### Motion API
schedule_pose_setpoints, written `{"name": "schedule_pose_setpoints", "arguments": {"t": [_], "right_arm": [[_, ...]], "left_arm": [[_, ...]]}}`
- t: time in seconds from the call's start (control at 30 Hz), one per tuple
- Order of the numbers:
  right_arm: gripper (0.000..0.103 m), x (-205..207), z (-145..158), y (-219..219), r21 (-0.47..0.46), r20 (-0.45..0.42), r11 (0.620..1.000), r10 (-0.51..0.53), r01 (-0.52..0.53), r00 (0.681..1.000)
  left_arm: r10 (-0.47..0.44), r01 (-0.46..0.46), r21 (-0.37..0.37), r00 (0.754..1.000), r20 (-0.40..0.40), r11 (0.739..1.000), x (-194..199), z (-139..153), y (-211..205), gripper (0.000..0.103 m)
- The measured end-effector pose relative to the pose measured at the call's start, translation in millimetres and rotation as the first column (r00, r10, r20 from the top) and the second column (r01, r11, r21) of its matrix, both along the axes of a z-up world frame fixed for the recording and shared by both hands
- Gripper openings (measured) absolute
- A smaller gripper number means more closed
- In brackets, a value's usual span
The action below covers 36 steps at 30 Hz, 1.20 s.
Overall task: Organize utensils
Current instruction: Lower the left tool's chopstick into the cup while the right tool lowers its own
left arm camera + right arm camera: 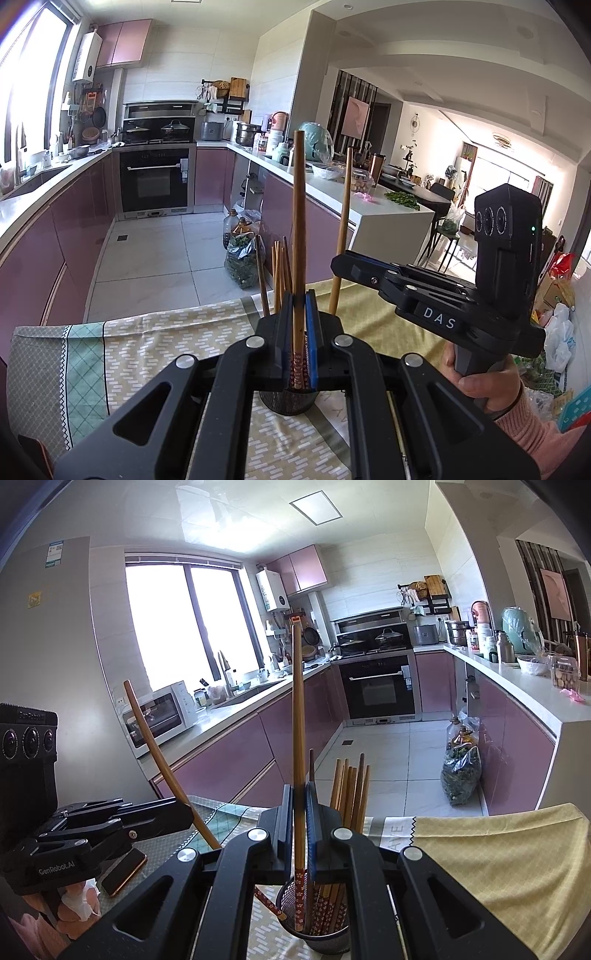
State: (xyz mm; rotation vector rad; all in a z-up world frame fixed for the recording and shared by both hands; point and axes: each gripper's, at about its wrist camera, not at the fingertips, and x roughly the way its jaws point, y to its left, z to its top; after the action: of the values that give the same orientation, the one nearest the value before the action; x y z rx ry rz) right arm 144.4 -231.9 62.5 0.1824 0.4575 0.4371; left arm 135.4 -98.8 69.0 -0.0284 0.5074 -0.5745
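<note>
A black mesh holder (321,936) (288,404) stands on the patterned tablecloth, with several wooden chopsticks (351,786) (279,269) upright in it. My left gripper (299,295) (186,810) is shut on one chopstick (298,221) (159,746); its flowered lower end sits at the holder's rim. My right gripper (299,788) (338,262) is shut on another chopstick (298,720) (345,221), held upright, and its flowered end reaches into the holder's mouth. The two grippers face the holder from opposite sides.
The tablecloth (498,867) (147,350) ends at the table's far edge, with kitchen floor beyond it. A phone (123,871) lies on the table under the left gripper. A person's hand (484,384) grips the right tool's handle.
</note>
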Motion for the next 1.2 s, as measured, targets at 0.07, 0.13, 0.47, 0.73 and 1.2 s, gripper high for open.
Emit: {"name": "schedule_pose_setpoints", "arguments": {"t": [0.07, 0.13, 0.47, 0.73, 1.2], "right_arm": [[0.006, 3, -2, 0, 0.0, -0.004, 1.0, -0.004, 0.004, 1.0], [0.006, 5, -3, 1, -0.003, -0.008, 1.0, -0.008, 0.008, 1.0], [0.006, 13, -10, 3, -0.012, -0.024, 1.0, -0.023, 0.022, 0.999], [0.006, 15, -17, 6, -0.015, -0.039, 0.999, -0.029, 0.028, 0.999], [0.006, 17, -27, 4, -0.008, -0.059, 0.999, -0.037, 0.037, 0.998]], "left_arm": [[0.0, 0.0, 0.0, 1.0, -0.006, 1.0, 0, -1, 1, 0.007], [0.001, -0.001, 0.002, 1.0, -0.01, 1.0, 0, -1, 1, 0.007], [-0.002, 0.003, 0.024, 0.999, -0.032, 1.0, 2, -3, -6, 0.007], [-0.001, 0.002, 0.031, 0.999, -0.044, 1.0, 3, -4, -7, 0.007], [-0.002, 0.006, 0.047, 0.997, -0.072, 0.999, 11, -9, -10, 0.007]]}}
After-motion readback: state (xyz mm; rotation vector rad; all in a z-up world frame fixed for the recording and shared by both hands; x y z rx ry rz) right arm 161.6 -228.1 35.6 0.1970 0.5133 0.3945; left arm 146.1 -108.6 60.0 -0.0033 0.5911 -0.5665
